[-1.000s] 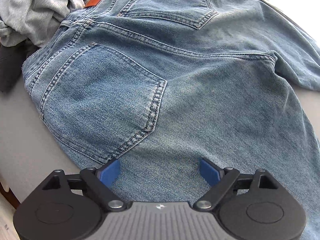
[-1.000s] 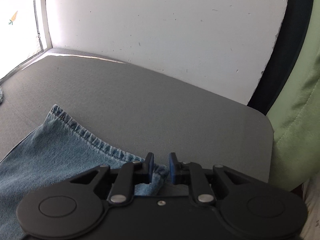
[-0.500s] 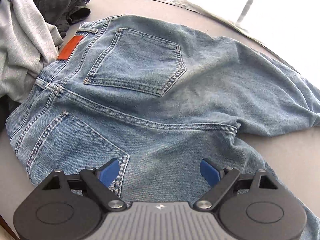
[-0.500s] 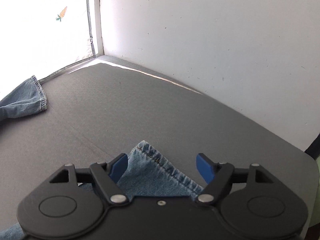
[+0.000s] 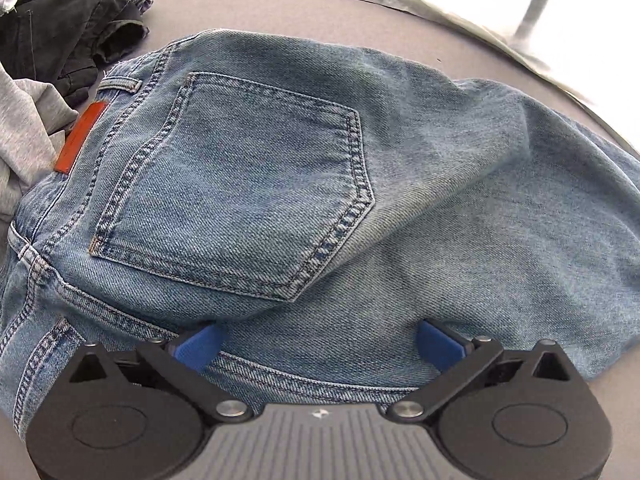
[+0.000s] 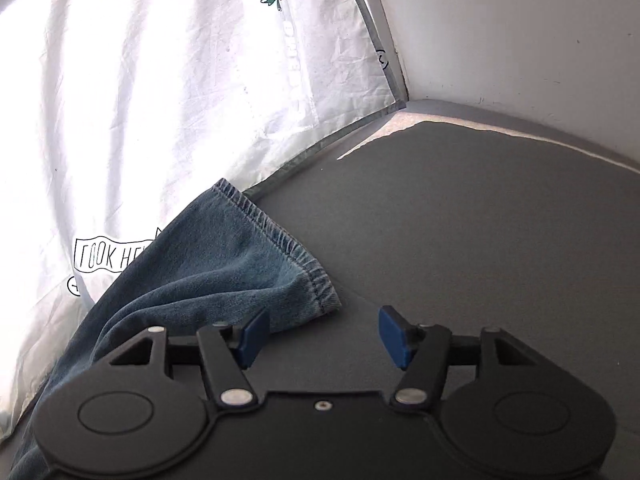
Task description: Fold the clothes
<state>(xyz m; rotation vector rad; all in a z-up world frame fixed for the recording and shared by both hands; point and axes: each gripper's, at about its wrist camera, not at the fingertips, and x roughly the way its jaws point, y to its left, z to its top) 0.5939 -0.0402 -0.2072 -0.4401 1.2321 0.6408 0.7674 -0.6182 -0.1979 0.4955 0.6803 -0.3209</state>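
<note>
While both sets of blue pads stand spread and grasp nothing, treat the jeans as released. Left gripper point(image 5: 318, 344): fingers wide apart, hovering low over the seat of the jeans point(image 5: 360, 208), pads at or just above the denim below the back pocket point(image 5: 240, 184); contact cannot be confirmed. Right gripper point(image 6: 324, 334): fingers likewise parted, left pad beside the leg hem point(image 6: 276, 240), right pad over bare grey table point(image 6: 480, 220). Jeans lie back side up on the table, waistband with orange patch point(image 5: 80, 138) toward the left of the left-wrist view, legs running off to the right. Long axis therefore runs waist to hem, left gripper at the waist end, right gripper at the hem end. Hem lies just ahead and left of the right fingers, its edge angled across the approach line. Judged next move: close on the hem and carry it along the long axis toward the waist; right gripper is the nearer one. Beyond the waistband: grey garment point(image 5: 24, 132) and dark garment point(image 5: 68, 24), touching or just beside the jeans. White printed cloth point(image 6: 160, 80) hangs behind the hem.
</note>
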